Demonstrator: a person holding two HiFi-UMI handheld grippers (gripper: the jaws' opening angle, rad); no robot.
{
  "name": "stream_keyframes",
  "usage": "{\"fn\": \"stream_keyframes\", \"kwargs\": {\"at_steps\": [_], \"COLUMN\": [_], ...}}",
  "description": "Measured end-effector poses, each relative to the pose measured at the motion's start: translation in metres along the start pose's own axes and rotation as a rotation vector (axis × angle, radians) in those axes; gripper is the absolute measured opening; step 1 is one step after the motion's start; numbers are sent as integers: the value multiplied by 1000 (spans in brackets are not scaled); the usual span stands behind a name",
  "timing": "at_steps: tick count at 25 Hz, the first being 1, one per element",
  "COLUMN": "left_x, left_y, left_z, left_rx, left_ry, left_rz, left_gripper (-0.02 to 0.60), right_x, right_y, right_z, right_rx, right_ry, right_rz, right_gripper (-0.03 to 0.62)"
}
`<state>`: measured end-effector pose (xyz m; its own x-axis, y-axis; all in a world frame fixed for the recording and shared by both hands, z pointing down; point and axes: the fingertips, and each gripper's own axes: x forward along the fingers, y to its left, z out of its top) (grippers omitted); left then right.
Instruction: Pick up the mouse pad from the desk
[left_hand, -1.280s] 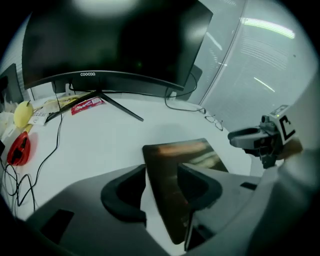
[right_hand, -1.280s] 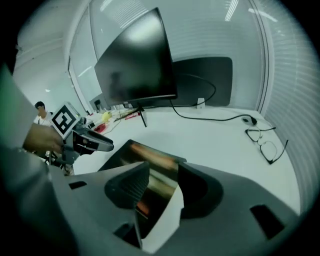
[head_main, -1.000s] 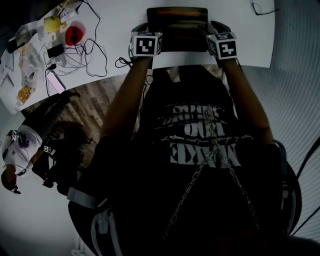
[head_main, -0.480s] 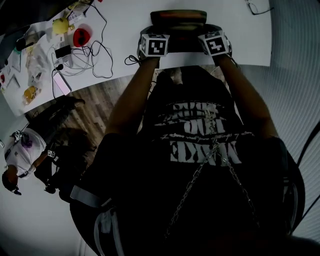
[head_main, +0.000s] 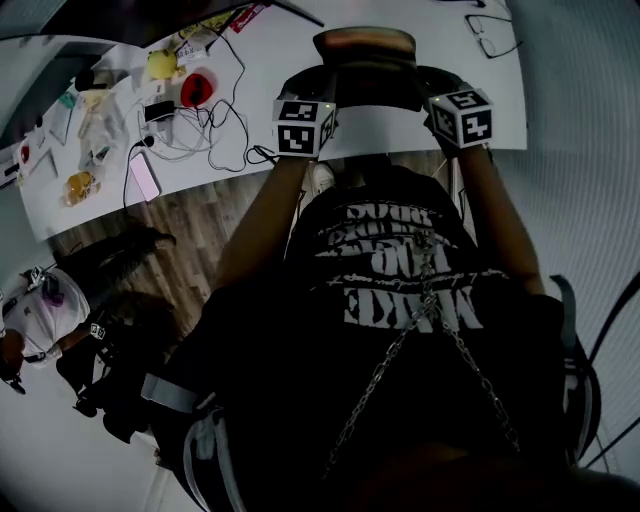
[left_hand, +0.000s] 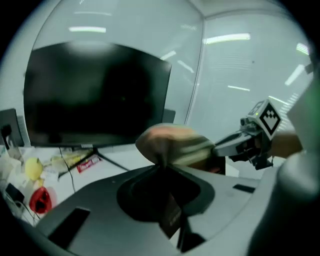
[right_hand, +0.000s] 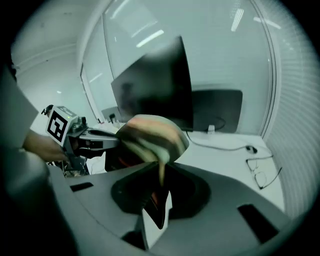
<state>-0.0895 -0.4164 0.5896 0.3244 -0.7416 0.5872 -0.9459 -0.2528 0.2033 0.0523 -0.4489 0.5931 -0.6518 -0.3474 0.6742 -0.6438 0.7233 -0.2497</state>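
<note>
The mouse pad has a striped, colourful face and hangs above the white desk, bowed upward between the two grippers. My left gripper pinches its left edge and my right gripper its right edge. Both sets of jaws are closing, with the pad's edge pressed between them. In the left gripper view the pad rises out of my left gripper. In the right gripper view the pad curls up from my right gripper.
A dark monitor stands at the back of the desk. To the left lie a phone, tangled cables, a red object and a yellow one. Glasses lie at the right. A person crouches on the floor at lower left.
Both grippers have risen together, and the mouse pad has come up off the desk with them. It lay flat before and now arches between the jaws.
</note>
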Motion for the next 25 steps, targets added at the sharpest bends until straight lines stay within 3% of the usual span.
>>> {"fn": "stream_keyframes", "kwargs": {"at_steps": [7,12,19,25], "left_x": [-91,-151,-174,-153], "left_y": [-8,-22,-39,-34], "left_z": [149,215,249,235], "left_rx": [166,236,292,247], "left_ry": [-255,-356,-419,-390], "left_rz": [41,31,0,-39], "left_gripper": [51,51,51,51], "right_x": [-92,-149,-188,-175], "right_y": [41,70,80,69], "right_z": [141,200,227,215], "right_rx": [-170,-260,-302,-272], "right_ry": [-284,-400,-458,-422], "right_rz": [1,-15,-50,-56], "right_gripper": [46,46,46,46]}}
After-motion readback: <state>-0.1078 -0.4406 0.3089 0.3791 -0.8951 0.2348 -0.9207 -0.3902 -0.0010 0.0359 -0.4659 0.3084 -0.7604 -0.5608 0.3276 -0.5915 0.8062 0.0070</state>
